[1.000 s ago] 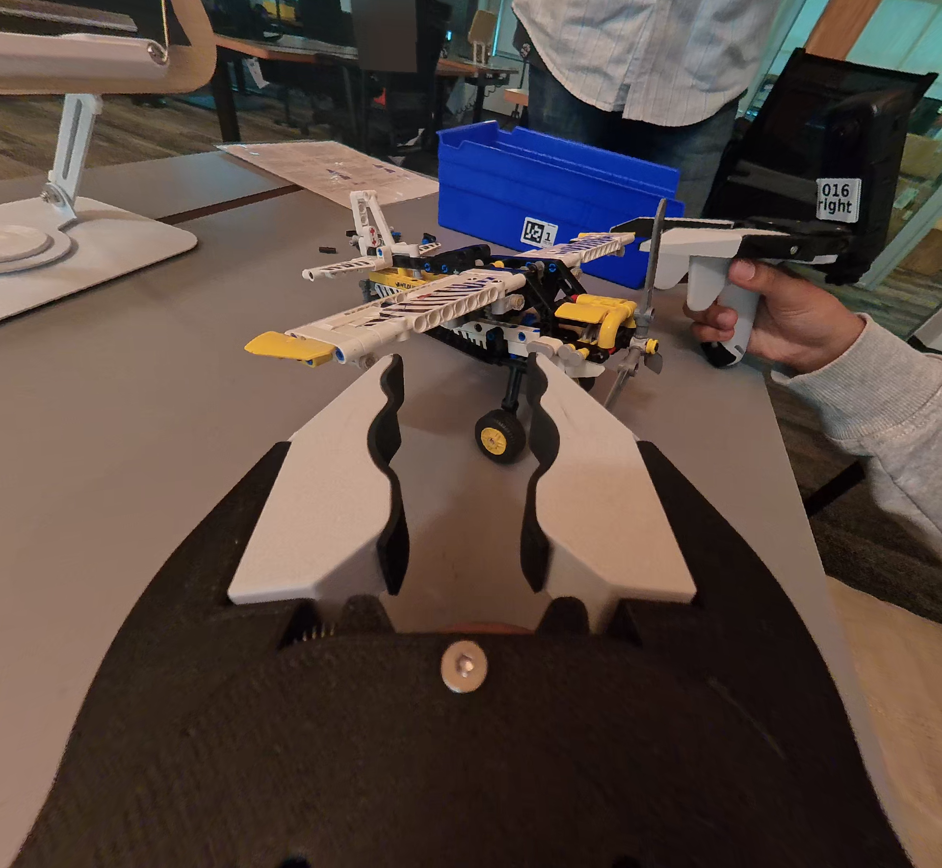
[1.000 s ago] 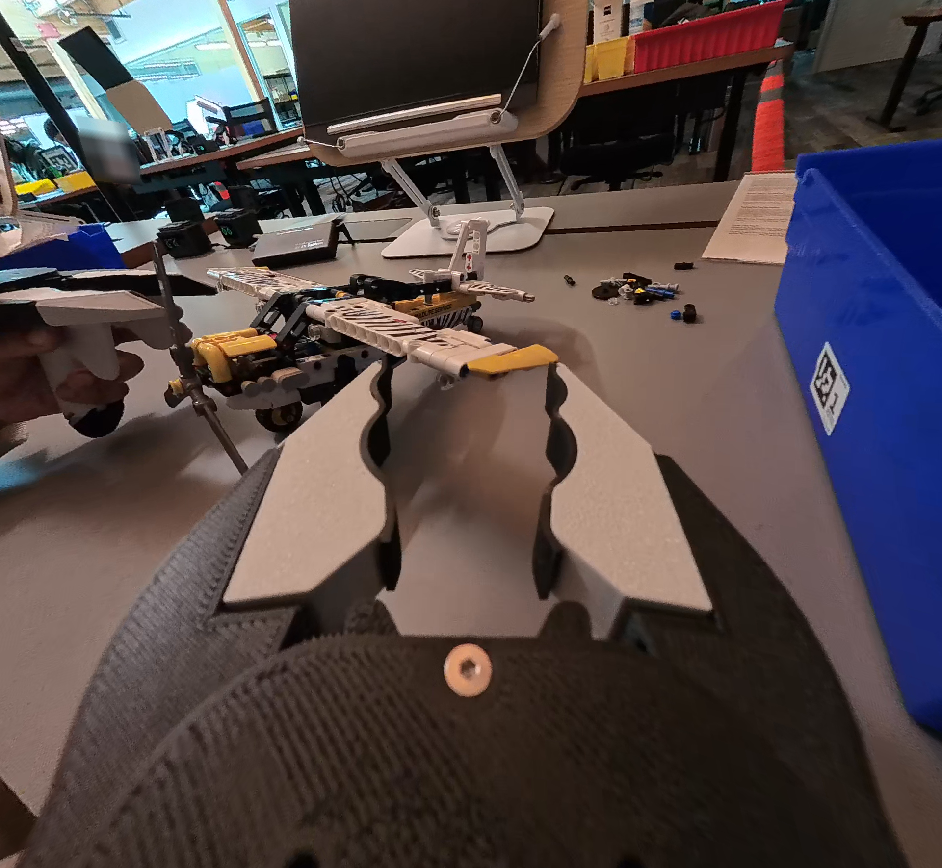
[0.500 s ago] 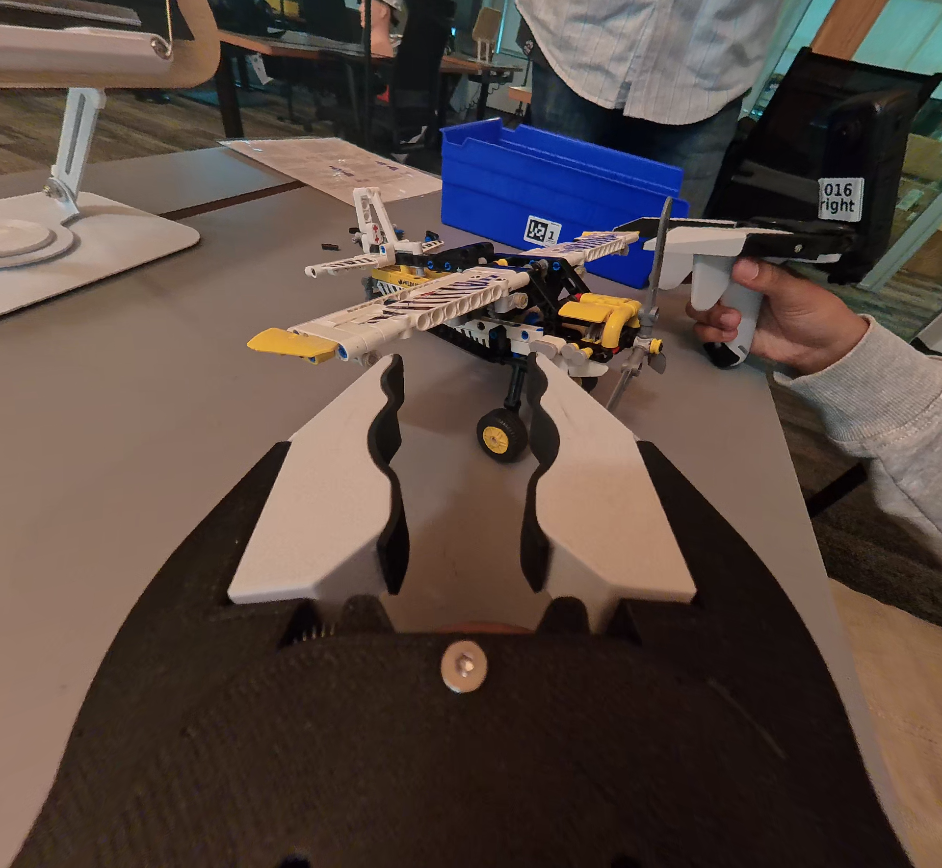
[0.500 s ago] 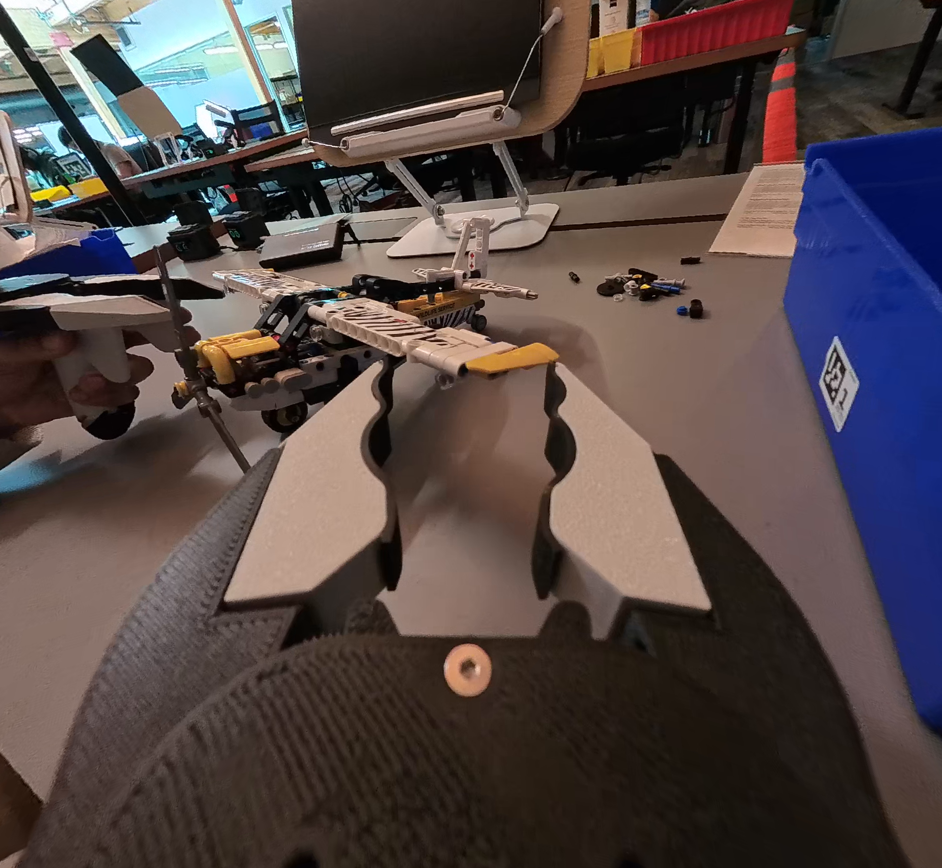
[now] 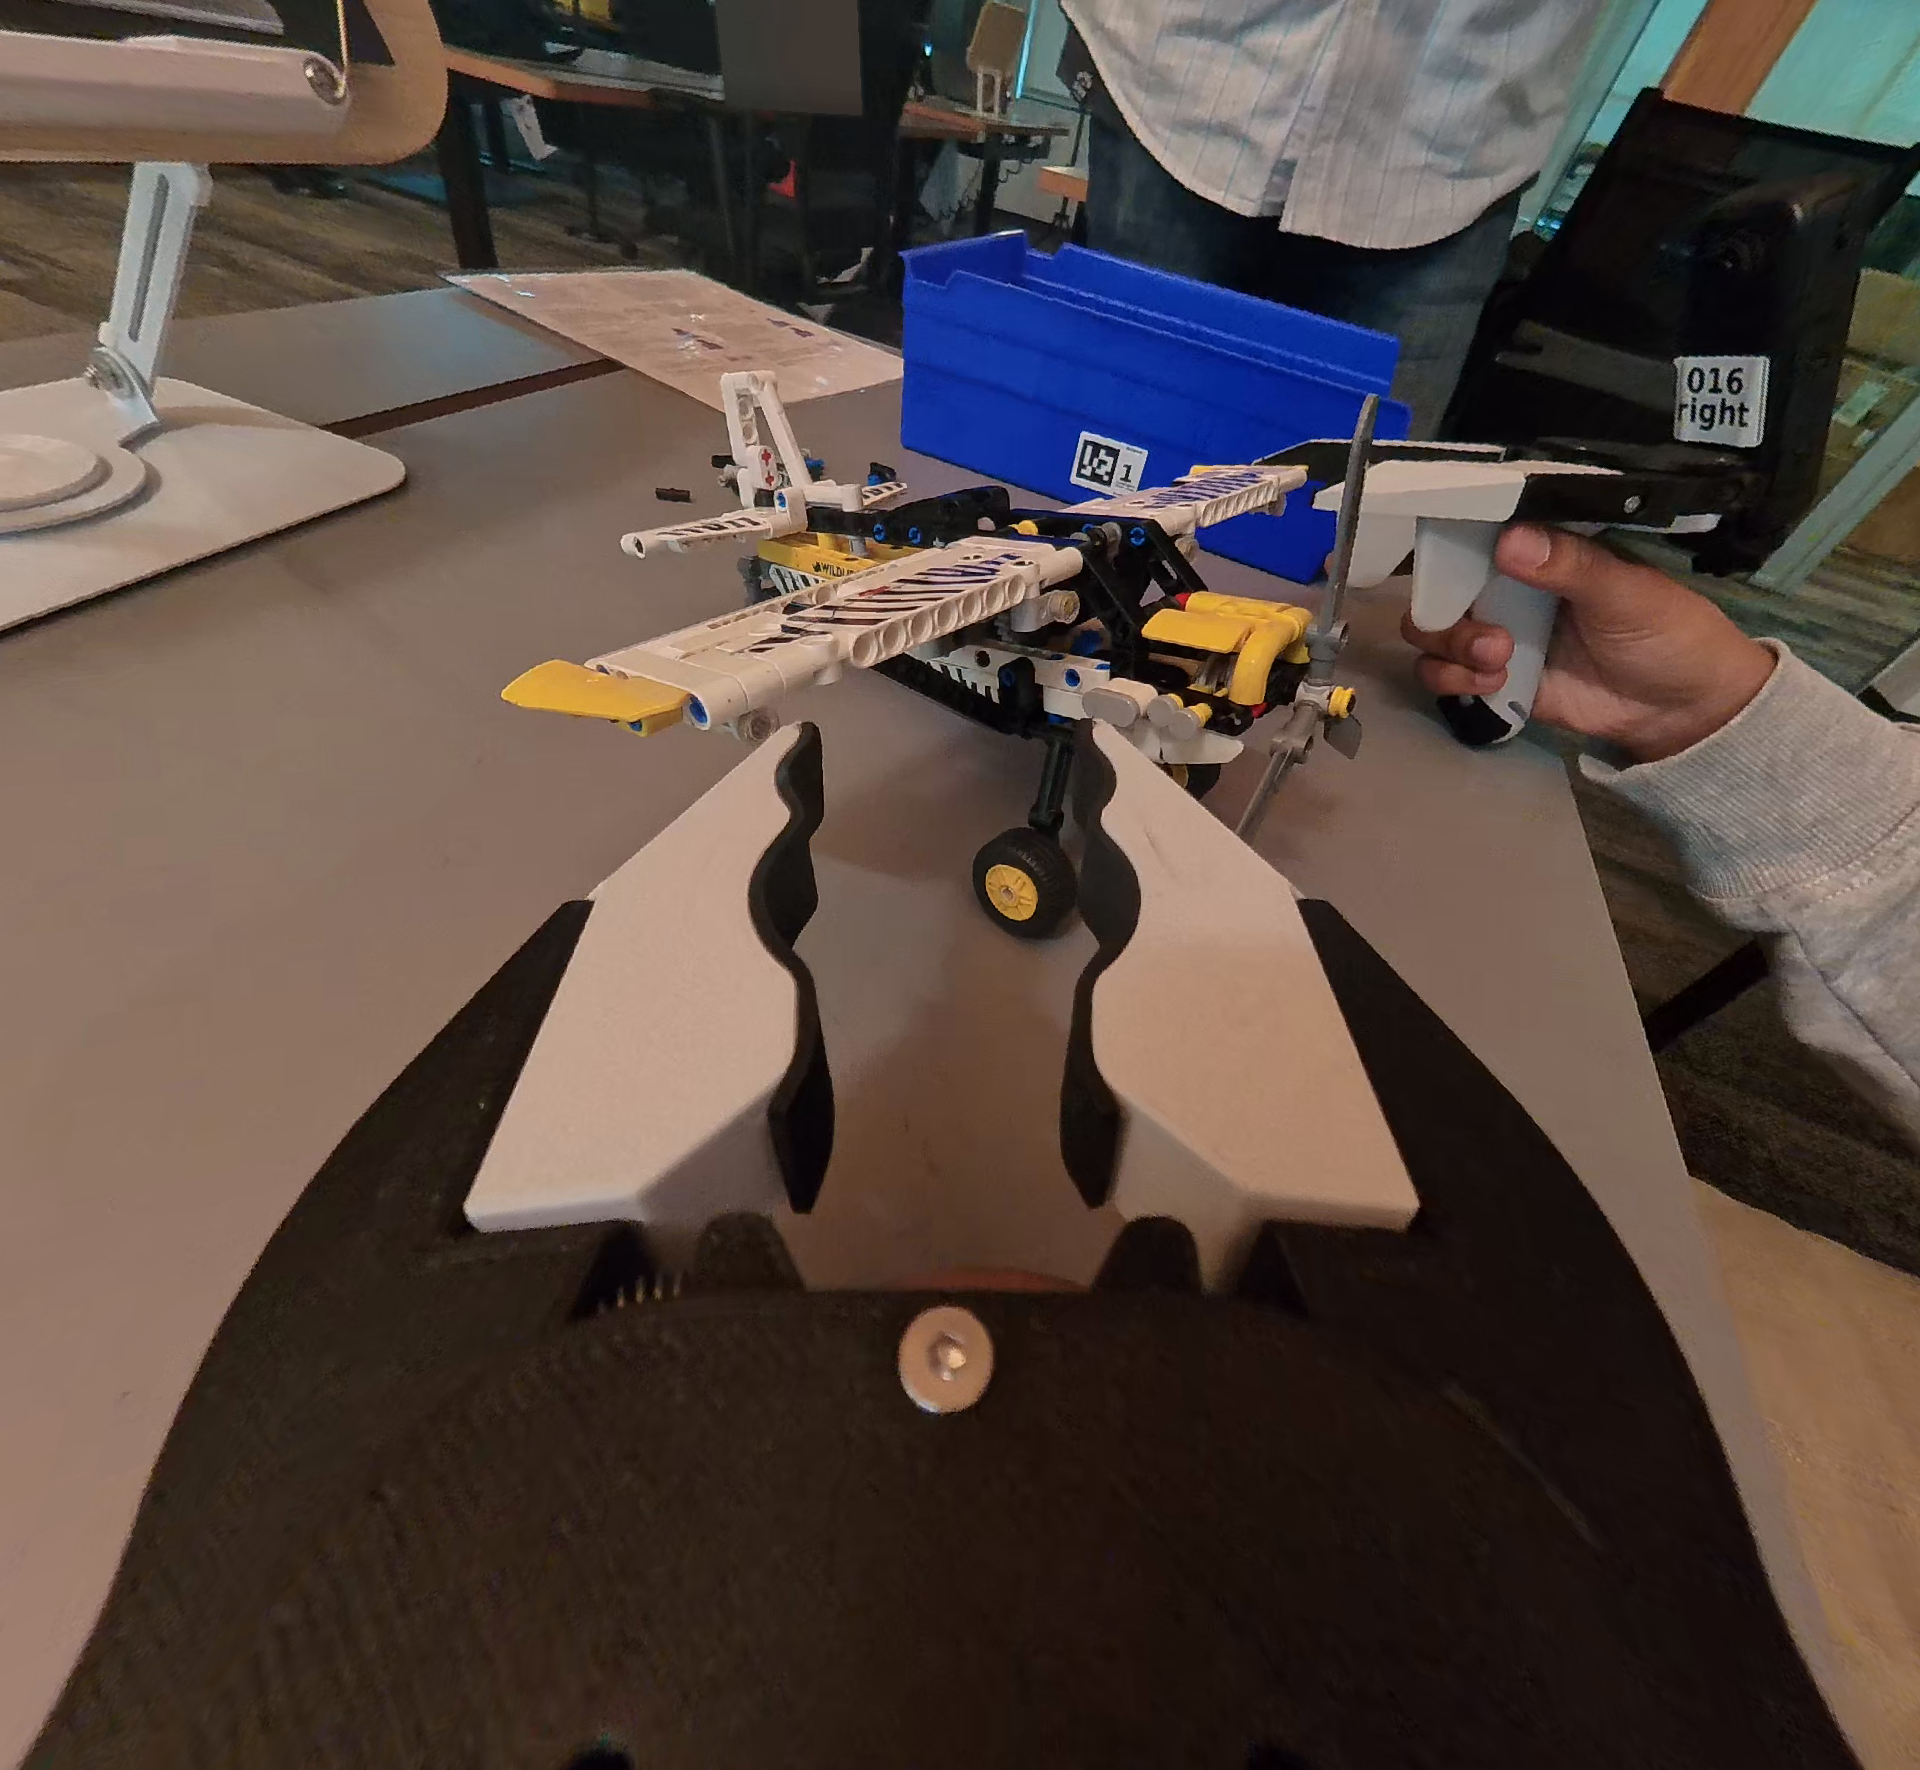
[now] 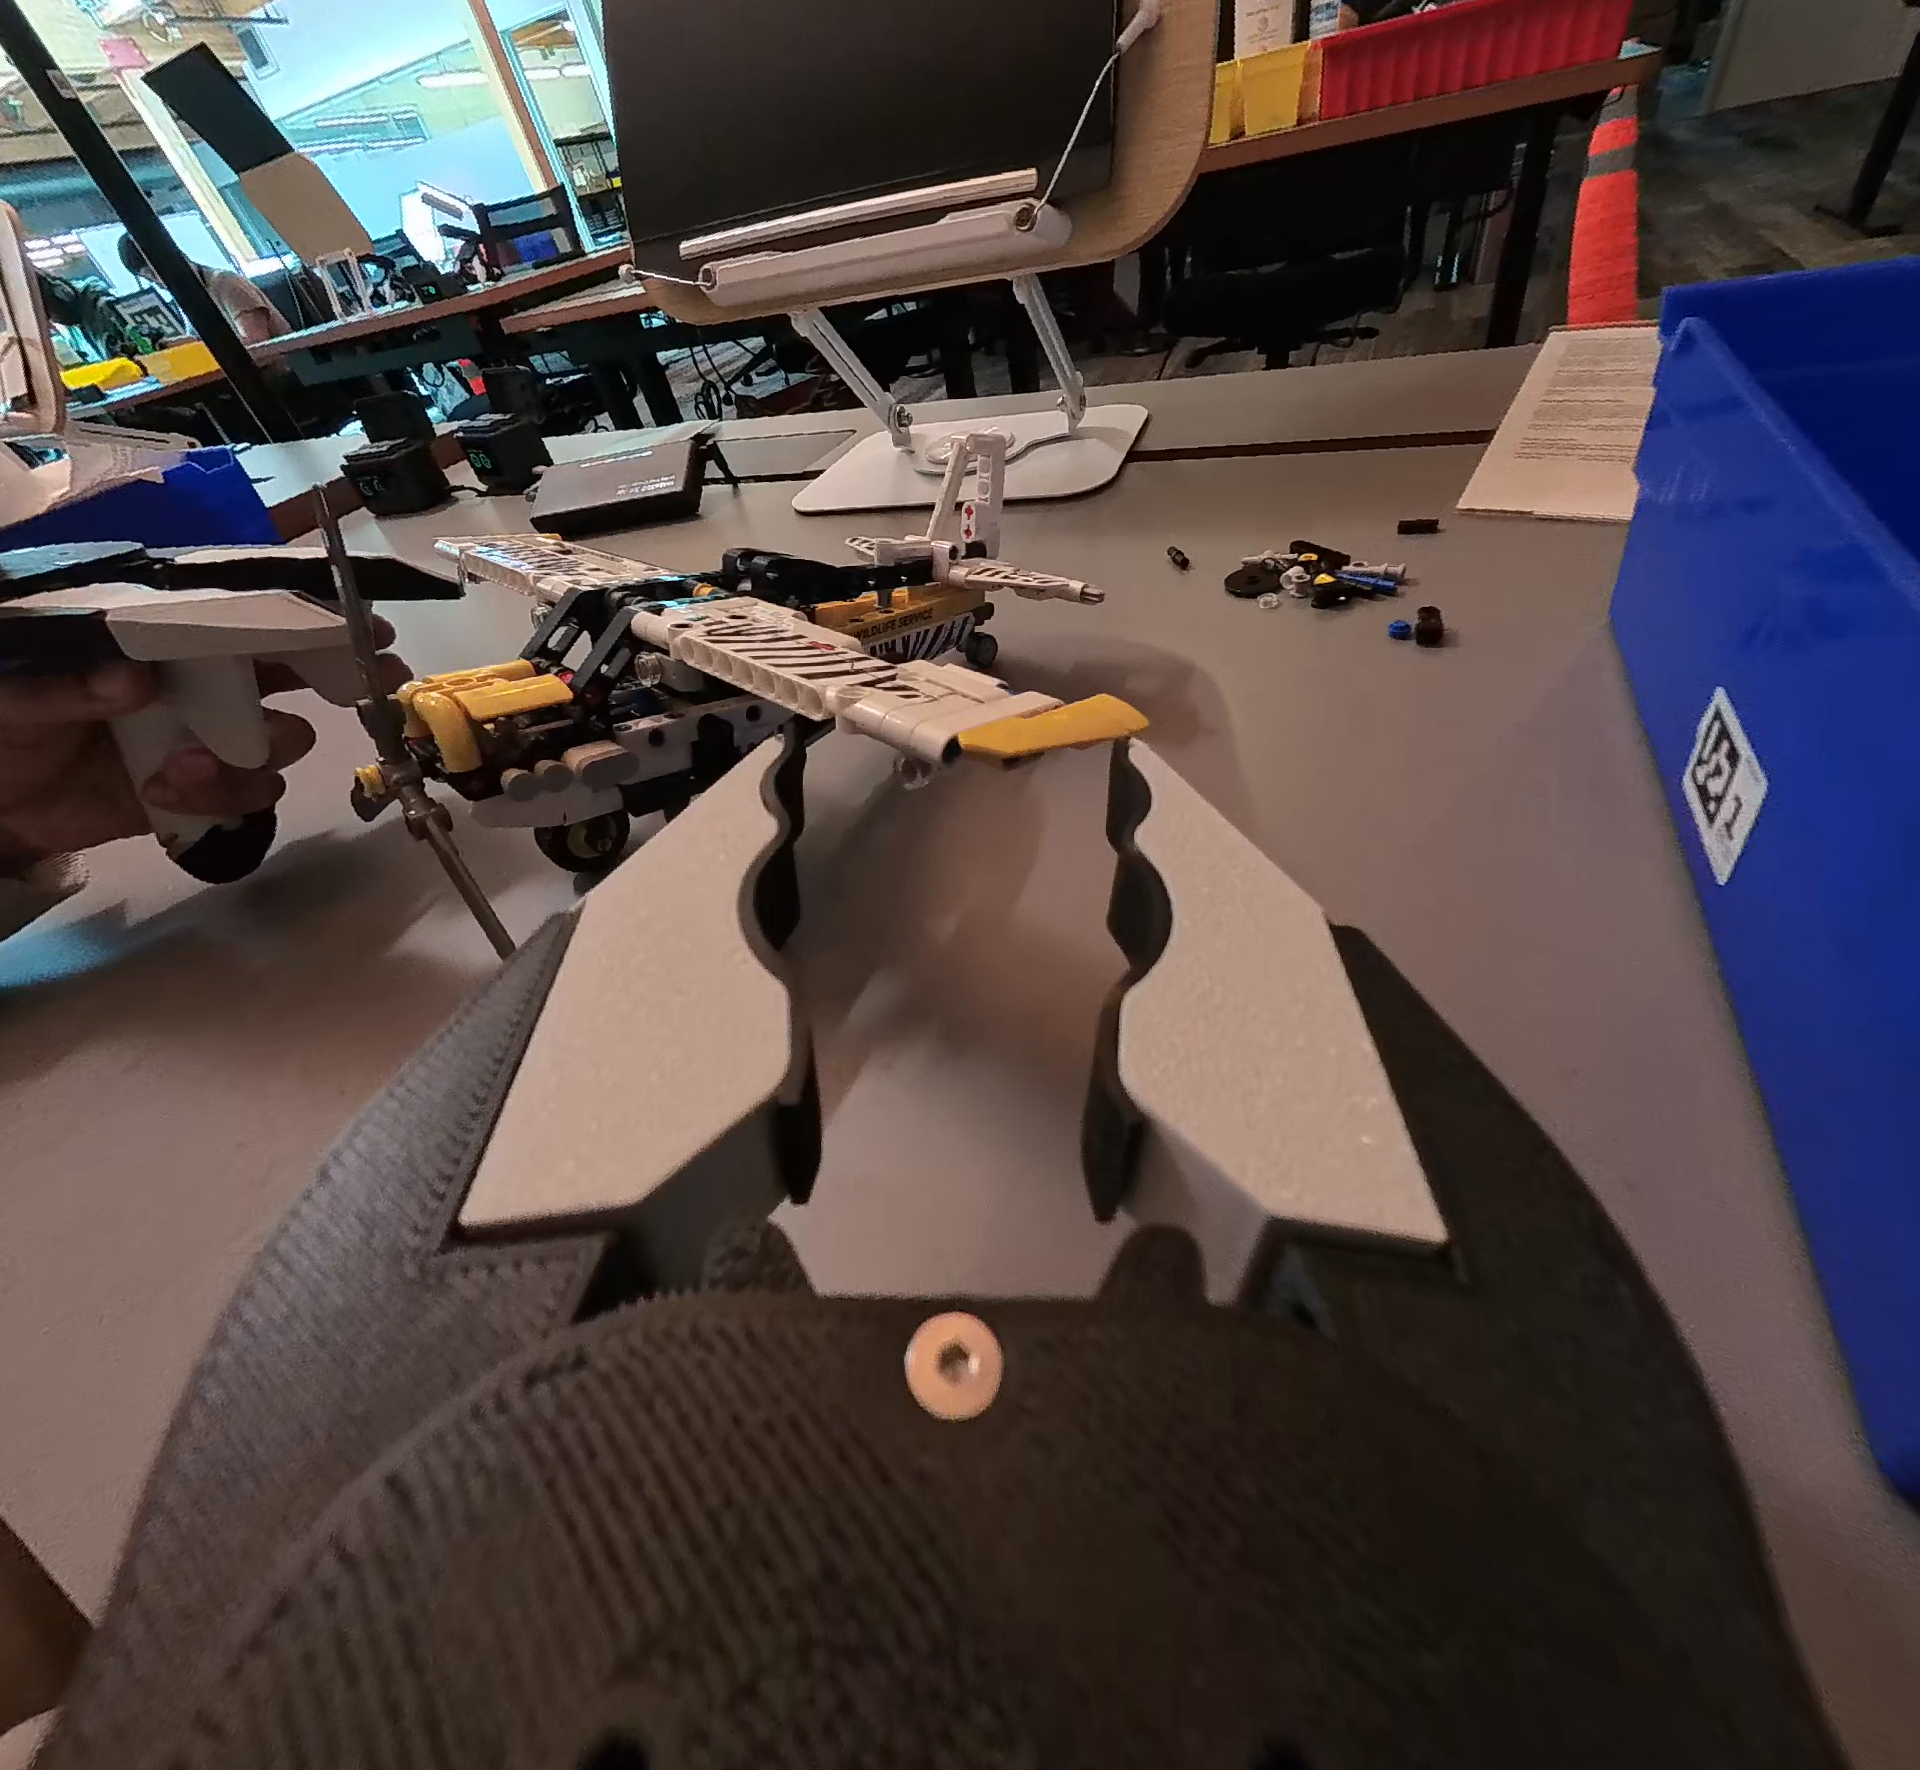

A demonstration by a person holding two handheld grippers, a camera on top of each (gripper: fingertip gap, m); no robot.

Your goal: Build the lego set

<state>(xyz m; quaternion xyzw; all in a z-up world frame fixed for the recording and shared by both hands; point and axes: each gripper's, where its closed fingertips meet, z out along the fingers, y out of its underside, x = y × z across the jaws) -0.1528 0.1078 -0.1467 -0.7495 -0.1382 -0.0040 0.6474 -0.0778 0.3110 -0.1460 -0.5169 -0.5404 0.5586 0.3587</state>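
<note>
On the grey tabletop [image 5: 260,837] between our left gripper [image 5: 945,764] and right gripper [image 6: 951,780], both with fingers apart and empty, stands the white-and-yellow brick-built plane [image 5: 935,598], beside a blue plastic bin [image 6: 1787,681] whose contents we cannot see.

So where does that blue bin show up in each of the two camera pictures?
Left wrist view: the blue bin sits upper middle, behind the lego plane.
Right wrist view: the bin fills the right edge, close up.
Shared landmark: the plane's yellow wingtip by the bin, far off in the left view.
</note>
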